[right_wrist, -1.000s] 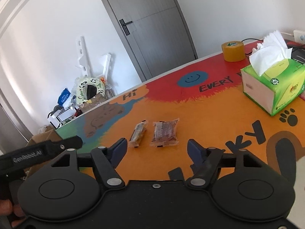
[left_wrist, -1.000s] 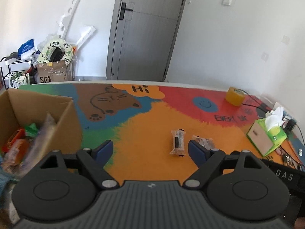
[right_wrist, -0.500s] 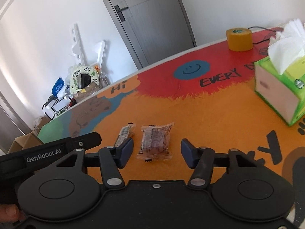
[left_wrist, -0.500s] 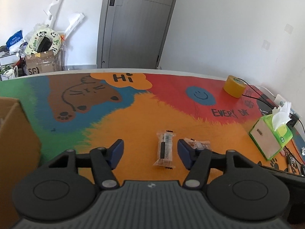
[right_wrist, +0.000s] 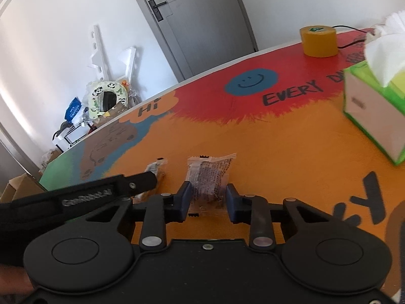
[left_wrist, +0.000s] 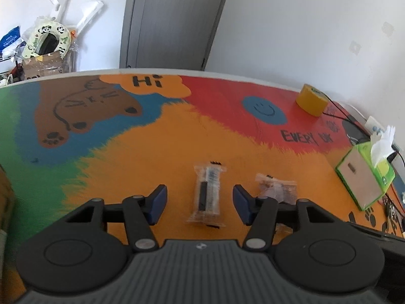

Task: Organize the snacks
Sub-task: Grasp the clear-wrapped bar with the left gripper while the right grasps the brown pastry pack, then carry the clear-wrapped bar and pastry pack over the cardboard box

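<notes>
Two clear-wrapped snacks lie on the orange part of the table. My left gripper [left_wrist: 200, 202] is open, its blue fingers on either side of the long dark bar snack [left_wrist: 208, 194]. The brown square snack [left_wrist: 277, 190] lies just right of it, partly behind the right finger. In the right wrist view my right gripper [right_wrist: 207, 201] is open but narrowed around the brown square snack [right_wrist: 208, 177], fingers close to its sides. The long bar [right_wrist: 155, 169] is partly hidden behind the left gripper's body [right_wrist: 83, 197].
A green tissue box [left_wrist: 365, 177] stands at the right, also in the right wrist view [right_wrist: 374, 116]. A yellow tape roll [left_wrist: 312, 100] and cables lie far right. A cardboard box corner [right_wrist: 17, 190] sits at the table's left end.
Both grippers moved forward and down to the snacks. The left left the cardboard box and now straddles the bar. The right narrowed its fingers around the brown snack.
</notes>
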A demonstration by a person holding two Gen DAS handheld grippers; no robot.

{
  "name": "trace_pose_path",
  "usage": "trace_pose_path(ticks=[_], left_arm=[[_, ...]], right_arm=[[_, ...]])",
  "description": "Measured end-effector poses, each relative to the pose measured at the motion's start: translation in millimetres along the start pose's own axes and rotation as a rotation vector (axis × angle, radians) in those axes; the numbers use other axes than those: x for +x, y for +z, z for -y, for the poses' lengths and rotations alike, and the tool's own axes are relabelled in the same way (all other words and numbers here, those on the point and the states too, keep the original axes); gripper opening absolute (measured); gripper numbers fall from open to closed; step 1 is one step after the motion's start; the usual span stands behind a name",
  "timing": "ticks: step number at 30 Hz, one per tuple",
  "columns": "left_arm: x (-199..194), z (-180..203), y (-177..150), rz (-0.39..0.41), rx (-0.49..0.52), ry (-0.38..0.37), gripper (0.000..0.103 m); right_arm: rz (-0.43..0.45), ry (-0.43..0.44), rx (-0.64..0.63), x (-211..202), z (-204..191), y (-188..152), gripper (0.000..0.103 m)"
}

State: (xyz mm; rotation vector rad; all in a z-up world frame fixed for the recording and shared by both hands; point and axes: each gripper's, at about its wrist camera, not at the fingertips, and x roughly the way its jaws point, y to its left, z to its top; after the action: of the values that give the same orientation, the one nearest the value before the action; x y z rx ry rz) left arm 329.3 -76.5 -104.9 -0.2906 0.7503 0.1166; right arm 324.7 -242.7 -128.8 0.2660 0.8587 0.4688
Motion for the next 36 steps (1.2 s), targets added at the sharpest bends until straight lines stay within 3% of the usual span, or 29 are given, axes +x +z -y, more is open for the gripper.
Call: trace_pose_path(ticks=[4,10,14,18,21,22,23,36], left_arm=[[2.1,7.8,-3.8,0.020,0.030,0.000,0.055],[1.5,7.1,-6.1,0.031,0.033,0.010,0.024],[-2.3,-0.2,-7.3,0.031,0.013,0.005,0.018],[-8.9,-7.6,-10.8,0.029,-0.009,-0.002,0.018],[-14.1,-11.9,-13.5,0.027,-0.023,-0.007,0.018],[-16.0,-13.2,-14.8,0.028,-0.027,-0.008,0.018],[-17.8,-14.2,-15.9,0.028,-0.031,-0.008,0.018],[-55.9,-24.5,-33.1,0.050,-0.025,-0.030,0.018]], right_arm=[[0.001,-0.034,0.000,-7.4,6.5,-1.1,0.030],[0.026,-0.109,-0.030,-15.1,2.8,4.3,0.032],[0.043,-0.094,-0.018,-9.1,2.4,7.7,0.055],[0.024,-0.109,-0.021,5.4,0.0,6.7,0.061],[0.037,-0.146,-0.072,5.8,-7.6,1.4,0.056],[0.032,-0.152,-0.082,4.4,-9.9,-0.3,0.043],[0.029,-0.150,-0.083,2.9,-10.3,-1.2,0.038],[0.056,-0.098,0.009,-30.9,-15.7,-28.3,0.035]])
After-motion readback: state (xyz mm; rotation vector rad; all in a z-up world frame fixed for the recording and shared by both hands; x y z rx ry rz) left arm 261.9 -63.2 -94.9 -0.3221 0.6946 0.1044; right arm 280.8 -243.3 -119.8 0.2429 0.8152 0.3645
